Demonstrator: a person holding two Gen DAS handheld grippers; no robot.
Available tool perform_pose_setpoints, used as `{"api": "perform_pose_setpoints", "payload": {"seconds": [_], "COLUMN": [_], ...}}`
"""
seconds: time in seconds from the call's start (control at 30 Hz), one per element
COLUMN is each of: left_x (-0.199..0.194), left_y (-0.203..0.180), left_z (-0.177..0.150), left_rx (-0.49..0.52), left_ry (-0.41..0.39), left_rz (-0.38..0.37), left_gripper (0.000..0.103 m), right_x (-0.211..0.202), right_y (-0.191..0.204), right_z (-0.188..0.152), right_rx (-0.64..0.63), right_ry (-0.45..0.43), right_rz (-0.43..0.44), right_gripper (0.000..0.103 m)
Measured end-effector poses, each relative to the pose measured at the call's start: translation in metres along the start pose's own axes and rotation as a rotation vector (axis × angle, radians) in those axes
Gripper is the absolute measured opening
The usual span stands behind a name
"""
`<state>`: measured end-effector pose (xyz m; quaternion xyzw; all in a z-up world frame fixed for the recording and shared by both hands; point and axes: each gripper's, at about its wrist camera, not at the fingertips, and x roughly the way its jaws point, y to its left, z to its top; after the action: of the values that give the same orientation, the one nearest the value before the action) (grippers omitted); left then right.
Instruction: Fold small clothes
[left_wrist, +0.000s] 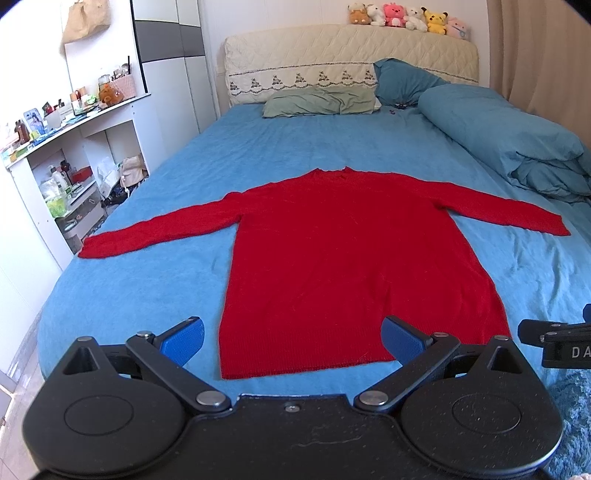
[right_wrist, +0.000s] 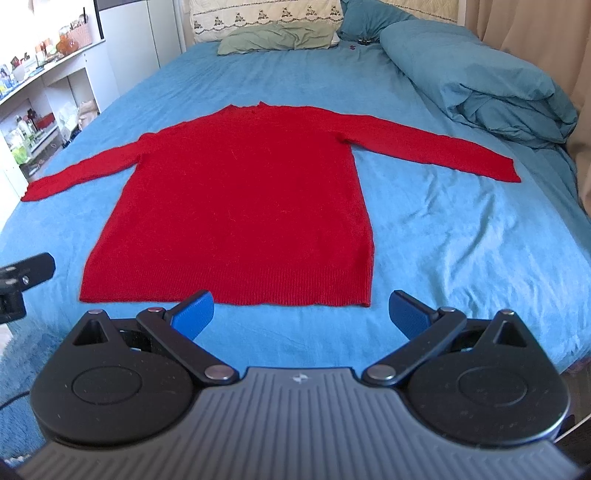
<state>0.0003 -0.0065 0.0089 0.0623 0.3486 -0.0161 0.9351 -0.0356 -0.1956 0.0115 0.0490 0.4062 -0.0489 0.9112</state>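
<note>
Red sweater (left_wrist: 343, 254) lies flat, sleeves spread, hem at the bed's (left_wrist: 155, 280) near edge. Your left gripper (left_wrist: 293, 339) and right gripper (right_wrist: 301, 314) hover at the hem, jaws apart, holding nothing. Pinch each cuff cleanly and fold the sleeves inward without dragging the body.

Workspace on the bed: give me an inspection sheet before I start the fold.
Surface: blue bedsheet, lightly wrinkled.
Job's things: red knitted long-sleeved sweater spread flat, both sleeves out sideways, hem toward the grippers, unfolded.
Clutter: green pillow and bunched blue duvet at the head and right side, apart from the sweater.
Grippers: left gripper and right gripper both open, holding nothing, near the hem.
Cables: nothing seen.
Surroundings: crowded white shelf unit left of the bed; plush toys on the headboard.
</note>
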Motion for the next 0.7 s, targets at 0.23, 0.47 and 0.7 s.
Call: {"api": "perform_pose_setpoints", "payload": {"seconds": [0.23, 0.47, 0.7], "left_x": [0.013, 0.071, 0.194], "left_y": [-0.014, -0.054, -0.118], "left_z": [0.067, 0.154, 0.217], "left_rx": [0.024, 0.114, 0.22], "left_ry": [-0.114, -0.228, -0.196], "left_rz": [-0.019, -0.053, -0.101], "left_gripper": [0.103, 0.103, 0.103], "right_x": [0.005, 0.044, 0.148], "right_y": [-0.034, -0.11, -0.215], "right_z": [0.047, 0.115, 0.16], "right_rx": [0.052, 0.169, 0.353], "right_ry": [-0.078, -0.169, -0.187], "right_rz": [-0.027, -0.147, -0.3], "right_gripper": [0.103, 0.103, 0.103]}}
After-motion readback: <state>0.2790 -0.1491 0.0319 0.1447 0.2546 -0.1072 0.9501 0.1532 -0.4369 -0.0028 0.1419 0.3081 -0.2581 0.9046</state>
